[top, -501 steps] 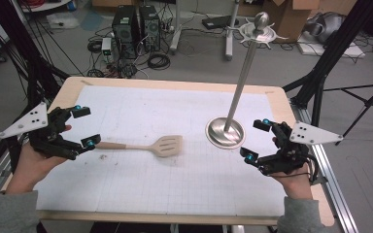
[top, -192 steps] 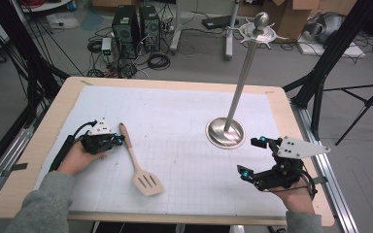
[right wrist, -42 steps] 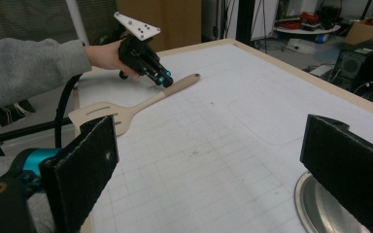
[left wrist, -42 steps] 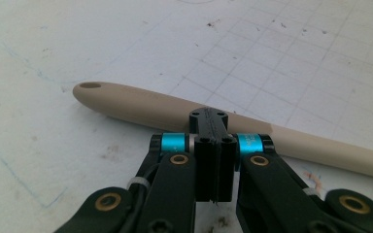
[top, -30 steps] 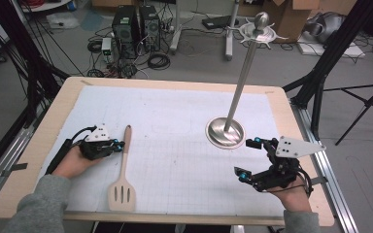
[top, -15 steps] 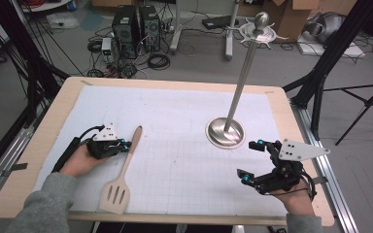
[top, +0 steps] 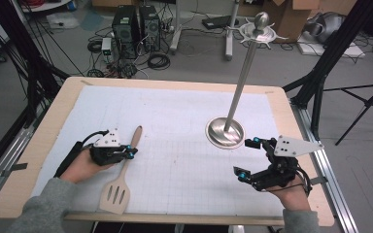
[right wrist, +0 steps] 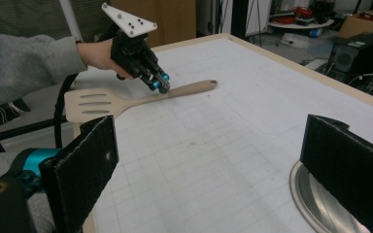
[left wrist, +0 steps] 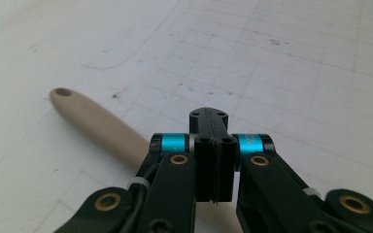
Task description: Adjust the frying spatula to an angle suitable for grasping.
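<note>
Left gripper (top: 131, 153), jaws pinching the spatula (top: 121, 180) handle, has swung it upright-ish, easing toward the stand (top: 226, 132)

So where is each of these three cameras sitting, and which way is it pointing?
High view: above the person's side, looking forward and down on the table; both forearms and each hand-held gripper, left and right, show.
Left gripper view: rides the left hand-held gripper, looking along its shut jaws at the spatula handle.
Right gripper view: rides the right hand-held gripper, looking between open jaws across the table.
Shared: the spatula shows in all three views.
</note>
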`<state>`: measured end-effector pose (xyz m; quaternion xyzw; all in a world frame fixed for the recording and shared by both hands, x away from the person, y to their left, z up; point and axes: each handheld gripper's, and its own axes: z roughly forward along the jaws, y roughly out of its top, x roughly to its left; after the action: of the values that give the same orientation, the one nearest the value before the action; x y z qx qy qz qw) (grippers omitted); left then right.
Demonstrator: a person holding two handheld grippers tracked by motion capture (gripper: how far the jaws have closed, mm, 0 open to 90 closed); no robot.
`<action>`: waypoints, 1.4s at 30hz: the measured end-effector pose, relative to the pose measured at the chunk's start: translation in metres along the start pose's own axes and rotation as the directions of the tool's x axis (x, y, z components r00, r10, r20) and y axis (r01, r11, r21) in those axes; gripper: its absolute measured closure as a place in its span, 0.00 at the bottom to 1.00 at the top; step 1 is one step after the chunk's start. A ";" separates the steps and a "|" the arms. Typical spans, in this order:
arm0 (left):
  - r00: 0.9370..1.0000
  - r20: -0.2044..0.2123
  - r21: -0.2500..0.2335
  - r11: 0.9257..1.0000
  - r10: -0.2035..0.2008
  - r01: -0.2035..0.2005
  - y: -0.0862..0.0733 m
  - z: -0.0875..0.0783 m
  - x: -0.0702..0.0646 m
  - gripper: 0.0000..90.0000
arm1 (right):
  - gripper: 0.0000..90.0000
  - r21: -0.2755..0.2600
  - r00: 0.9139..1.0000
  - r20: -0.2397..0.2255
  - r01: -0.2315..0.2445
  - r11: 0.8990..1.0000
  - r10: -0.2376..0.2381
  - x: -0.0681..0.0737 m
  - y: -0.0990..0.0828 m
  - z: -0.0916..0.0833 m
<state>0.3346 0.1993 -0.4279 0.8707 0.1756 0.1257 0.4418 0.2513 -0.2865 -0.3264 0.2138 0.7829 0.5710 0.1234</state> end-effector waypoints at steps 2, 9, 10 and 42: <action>1.000 0.007 0.008 1.000 0.000 0.000 0.000 0.000 -0.005 1.00 | 0.06 -0.002 1.000 -0.010 0.002 1.000 -0.002 -0.002 0.002 0.003; 1.000 0.027 0.064 0.998 0.006 -0.008 -0.007 0.002 -0.015 0.99 | 0.06 0.009 0.999 -0.044 0.008 1.000 -0.008 -0.007 0.005 0.017; 1.000 0.027 0.078 0.997 0.005 -0.007 -0.007 0.002 -0.016 0.99 | 0.06 0.008 0.999 -0.045 0.009 1.000 -0.009 -0.008 0.006 0.018; 1.000 0.024 0.100 0.995 -0.004 0.002 -0.037 -0.038 -0.019 1.00 | 0.06 -0.004 0.992 -0.124 0.026 1.000 -0.026 -0.018 0.018 0.052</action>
<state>0.2958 0.2397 -0.4374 0.8929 0.1776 0.1056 0.4000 0.2933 -0.2471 -0.3266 0.1675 0.7911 0.5825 0.0823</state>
